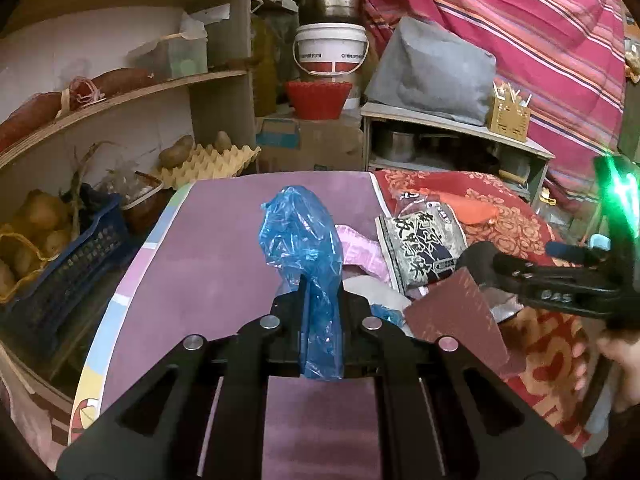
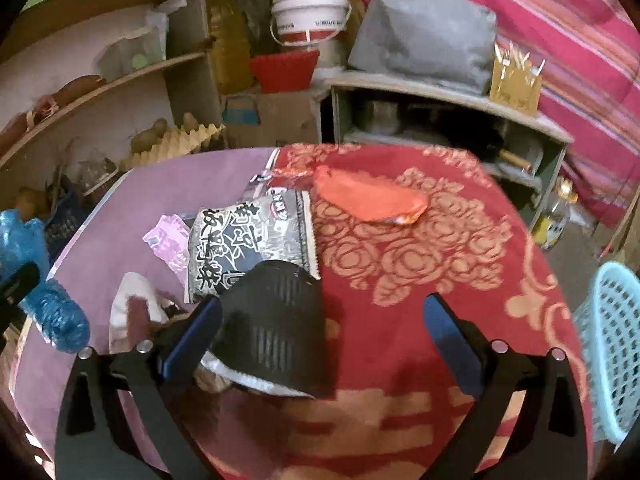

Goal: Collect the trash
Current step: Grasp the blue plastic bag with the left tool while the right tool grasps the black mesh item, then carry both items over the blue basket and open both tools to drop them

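Note:
My left gripper is shut on a crumpled blue plastic bag, which stands up above the purple table top; the same bag shows at the left edge of the right wrist view. My right gripper is open wide over the table. A dark foil-lined packet lies between its jaws, close to the left finger. Just beyond lie a black-and-white printed snack bag, an orange wrapper, pink plastic and a white scrap.
A red patterned cloth covers the table's right half. A light-blue mesh basket stands off the right edge. Shelves with potatoes and an egg tray are at the left; a bucket and a low cabinet stand behind.

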